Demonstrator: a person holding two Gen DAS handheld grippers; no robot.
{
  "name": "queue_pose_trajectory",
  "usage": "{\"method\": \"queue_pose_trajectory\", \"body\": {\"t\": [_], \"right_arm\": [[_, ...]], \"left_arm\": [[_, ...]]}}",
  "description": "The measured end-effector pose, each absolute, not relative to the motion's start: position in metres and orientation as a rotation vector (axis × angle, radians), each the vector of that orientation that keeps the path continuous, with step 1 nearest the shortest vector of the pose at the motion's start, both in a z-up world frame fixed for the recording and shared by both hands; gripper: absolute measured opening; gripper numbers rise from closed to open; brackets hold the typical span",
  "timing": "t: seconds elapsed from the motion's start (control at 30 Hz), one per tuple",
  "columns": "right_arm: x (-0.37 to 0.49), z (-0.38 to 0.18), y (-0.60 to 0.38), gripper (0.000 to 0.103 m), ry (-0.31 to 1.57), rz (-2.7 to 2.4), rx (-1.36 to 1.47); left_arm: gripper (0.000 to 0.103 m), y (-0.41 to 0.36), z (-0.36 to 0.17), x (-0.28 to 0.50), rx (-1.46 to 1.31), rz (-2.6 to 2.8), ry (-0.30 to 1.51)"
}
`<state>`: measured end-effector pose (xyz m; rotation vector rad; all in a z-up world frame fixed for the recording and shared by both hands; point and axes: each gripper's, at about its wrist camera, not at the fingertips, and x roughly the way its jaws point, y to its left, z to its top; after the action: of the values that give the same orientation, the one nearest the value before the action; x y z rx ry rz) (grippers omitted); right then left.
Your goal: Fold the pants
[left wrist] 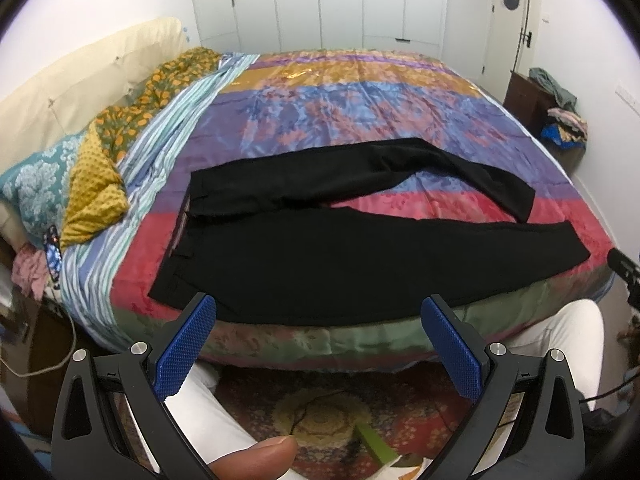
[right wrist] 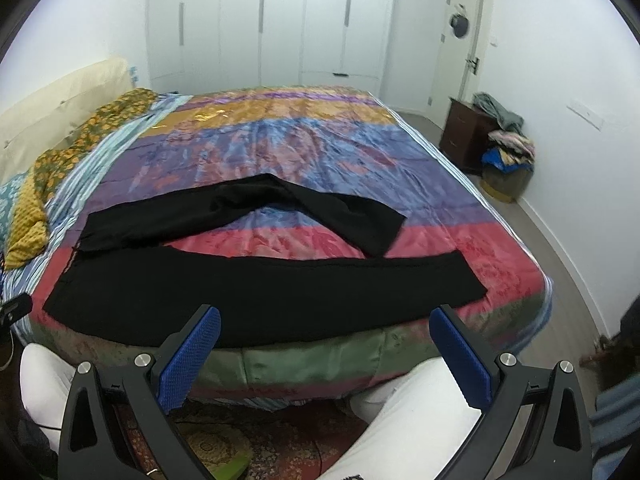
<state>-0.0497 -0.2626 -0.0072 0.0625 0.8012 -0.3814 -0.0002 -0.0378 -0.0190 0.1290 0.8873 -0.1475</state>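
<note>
While both tools are hovering short of the bed, you are sitting at the very start: nothing folded yet. Black pants are lying flat on the patchwork cover, waistband toward the pillows, near leg running straight along the bed's front edge, far leg bending away with its cuff angling back toward the near one. Left gripper is standing wide open, holding nothing; right gripper is doing the same. Judging from this, you are lining up the first fold, far leg over near leg; that is calling for a pinch at the far cuff and another near the waistband. Fabric is reading as solid black, so seams and creases are hard to make out, and the waistband's far corner is blurring into shadow
</note>
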Motion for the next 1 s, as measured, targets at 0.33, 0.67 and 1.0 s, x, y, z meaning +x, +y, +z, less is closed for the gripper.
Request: {"method": "queue_pose_trajectory", "body": {"t": [0.33,0.67,1.0], "right_arm": [[-0.050,-0.006,-0.286,0.103,0.820,-0.523,0.045],[-0.049,-0.009,-0.288,0.103,0.839,-0.551,0.035],[-0.051,-0.006,-0.285,0.103,0.805,-0.414,0.046]], "left_arm": [[0.102,-0.030,-0.021,0.007,0.127,-0.074,0.885],[0.103,-0.015,-0.027,0.012,0.079,-0.047,0.873],[0.103,-0.020,-0.014,0.008,0.268,-0.061,0.705]]}}
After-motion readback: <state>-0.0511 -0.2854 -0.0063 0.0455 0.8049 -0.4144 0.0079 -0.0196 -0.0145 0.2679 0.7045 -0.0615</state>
